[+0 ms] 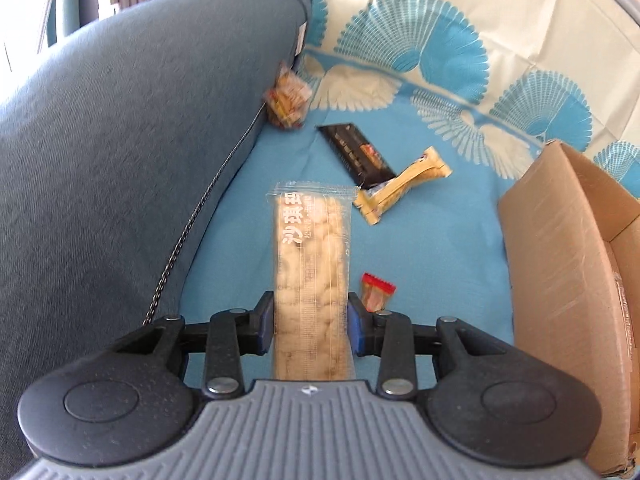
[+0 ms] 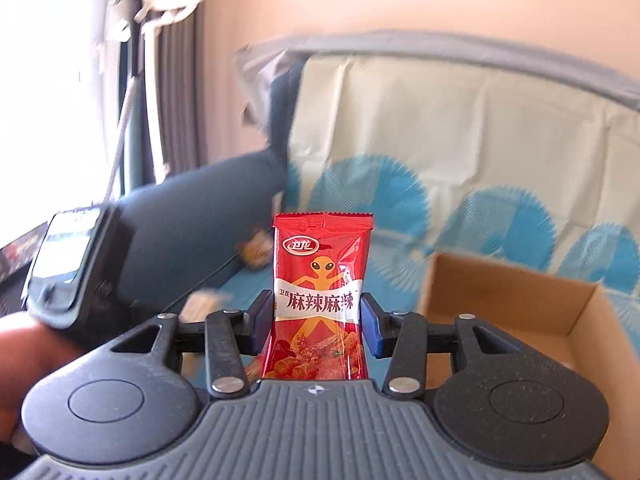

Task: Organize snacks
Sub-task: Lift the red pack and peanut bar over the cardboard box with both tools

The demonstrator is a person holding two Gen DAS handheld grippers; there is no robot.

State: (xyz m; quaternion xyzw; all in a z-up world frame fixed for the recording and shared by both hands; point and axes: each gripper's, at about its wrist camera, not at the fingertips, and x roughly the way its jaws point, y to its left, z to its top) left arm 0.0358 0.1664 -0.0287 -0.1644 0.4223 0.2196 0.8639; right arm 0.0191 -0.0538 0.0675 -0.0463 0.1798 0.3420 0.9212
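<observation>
My left gripper (image 1: 311, 322) is shut on a long clear packet of pale puffed-rice bar (image 1: 310, 256), which sticks out forward above the blue sofa seat (image 1: 440, 264). Loose snacks lie on that seat: a black bar (image 1: 354, 152), a gold wrapper (image 1: 400, 186), a small red-topped candy (image 1: 376, 290) and a small orange packet (image 1: 288, 98) by the cushion. My right gripper (image 2: 318, 320) is shut on a red spicy-snack packet (image 2: 320, 288), held upright in the air to the left of the open cardboard box (image 2: 512, 300). The same cardboard box (image 1: 568, 264) shows at the right of the left wrist view.
A dark blue sofa cushion (image 1: 132, 168) rises on the left. A cream and blue fan-patterned cover (image 1: 460, 40) drapes the backrest. In the right wrist view the other gripper's body (image 2: 72, 268) and a hand (image 2: 28, 368) sit at the left, with curtains and a bright window behind.
</observation>
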